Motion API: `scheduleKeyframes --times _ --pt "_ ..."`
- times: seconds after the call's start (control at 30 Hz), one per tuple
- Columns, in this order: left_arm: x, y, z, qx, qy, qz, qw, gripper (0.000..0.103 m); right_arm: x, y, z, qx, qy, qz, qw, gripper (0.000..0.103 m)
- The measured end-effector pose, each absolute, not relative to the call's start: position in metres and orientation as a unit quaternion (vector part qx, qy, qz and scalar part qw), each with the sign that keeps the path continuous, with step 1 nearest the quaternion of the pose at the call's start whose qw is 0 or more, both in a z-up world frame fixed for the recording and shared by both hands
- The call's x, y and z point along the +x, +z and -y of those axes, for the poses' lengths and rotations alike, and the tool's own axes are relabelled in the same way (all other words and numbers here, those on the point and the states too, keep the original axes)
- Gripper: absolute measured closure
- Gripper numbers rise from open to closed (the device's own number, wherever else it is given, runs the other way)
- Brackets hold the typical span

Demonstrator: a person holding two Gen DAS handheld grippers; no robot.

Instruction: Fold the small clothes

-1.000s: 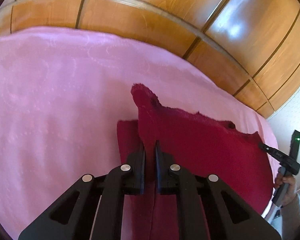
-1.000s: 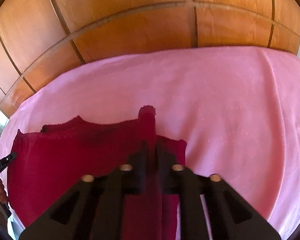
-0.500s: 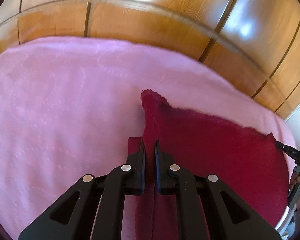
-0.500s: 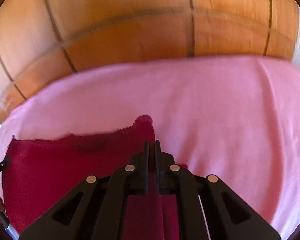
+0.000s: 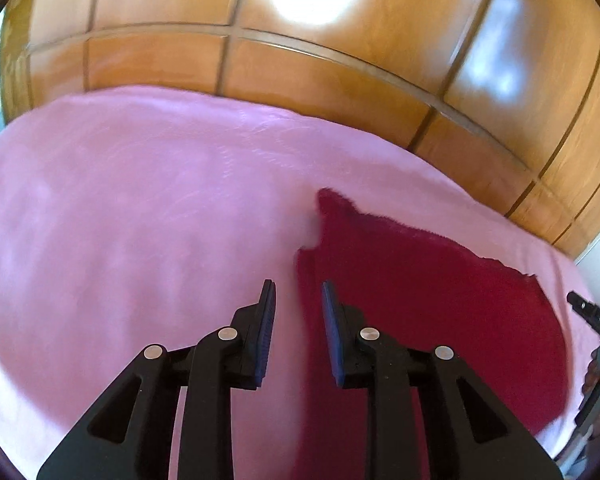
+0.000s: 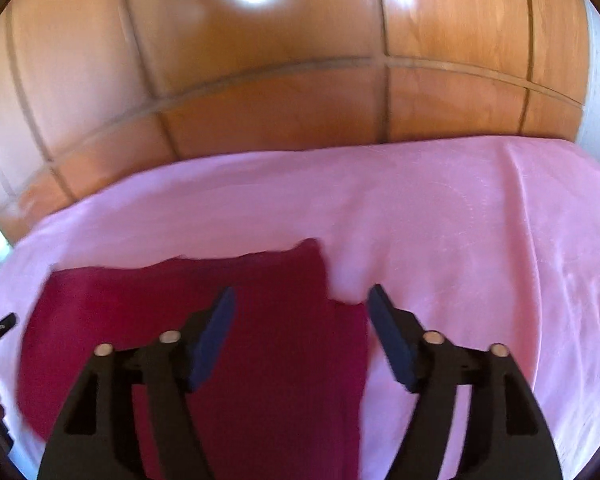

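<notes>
- A dark red garment point(image 5: 420, 312) lies flat on a pink sheet point(image 5: 140, 220), toward the sheet's near edge, in front of wooden panels point(image 5: 340, 92).
- The left gripper point(image 5: 296, 296) hovers over the garment's left edge, its jaws just parted a little, nothing between them.
- The right gripper point(image 6: 300, 300) hangs above the garment's right edge, jaws just sprung wide apart, gripping nothing.
- Both views are motion-blurred.

light: bright, even | glare: white spots on wood panels point(image 5: 340, 92) | blur: motion-soft | edges: fisheye-bent, dark corners
</notes>
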State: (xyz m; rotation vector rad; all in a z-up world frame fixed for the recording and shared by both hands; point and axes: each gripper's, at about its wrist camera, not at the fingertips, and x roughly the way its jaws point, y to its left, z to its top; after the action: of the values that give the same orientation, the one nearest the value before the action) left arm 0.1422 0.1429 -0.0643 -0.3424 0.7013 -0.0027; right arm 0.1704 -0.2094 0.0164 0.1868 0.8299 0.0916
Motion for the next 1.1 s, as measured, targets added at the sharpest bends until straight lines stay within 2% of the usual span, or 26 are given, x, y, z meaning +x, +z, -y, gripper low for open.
scheduleKeyframes --times 0.13,0.3,0.5,0.57,0.8,0.93,1.1 --pt "0.095 -0.074 -0.163 -0.186 -0.021 -0.347 0.919 0.081 0.144 0.014 0.191 0.099 0.088 -0.405 0.905 0.028" --pt "0.051 -0.076 -0.146 -0.161 -0.063 -0.342 0.924 0.081 0.124 -0.005 0.174 0.105 0.101 -0.419 0.896 0.028" --pt "0.050 -0.106 -0.110 -0.090 -0.049 -0.378 0.920 0.081 0.123 -0.034 0.180 0.115 0.082 -0.436 0.889 0.028" --pt "0.051 -0.116 -0.115 -0.112 -0.043 -0.379 0.918 0.076 0.125 -0.045 0.185 0.118 0.078 -0.437 0.889 0.028" --pt "0.041 -0.096 -0.106 -0.098 -0.016 -0.360 0.927 0.076 0.120 -0.049 0.177 0.100 0.068 -0.420 0.900 0.022" --pt "0.039 -0.074 -0.089 -0.062 0.006 -0.326 0.943 0.054 0.120 -0.046 0.174 0.094 0.071 -0.423 0.898 0.018" --pt "0.044 -0.055 -0.066 -0.029 0.001 -0.307 0.951 0.052 0.115 -0.029 0.184 0.129 0.087 -0.428 0.890 0.015"
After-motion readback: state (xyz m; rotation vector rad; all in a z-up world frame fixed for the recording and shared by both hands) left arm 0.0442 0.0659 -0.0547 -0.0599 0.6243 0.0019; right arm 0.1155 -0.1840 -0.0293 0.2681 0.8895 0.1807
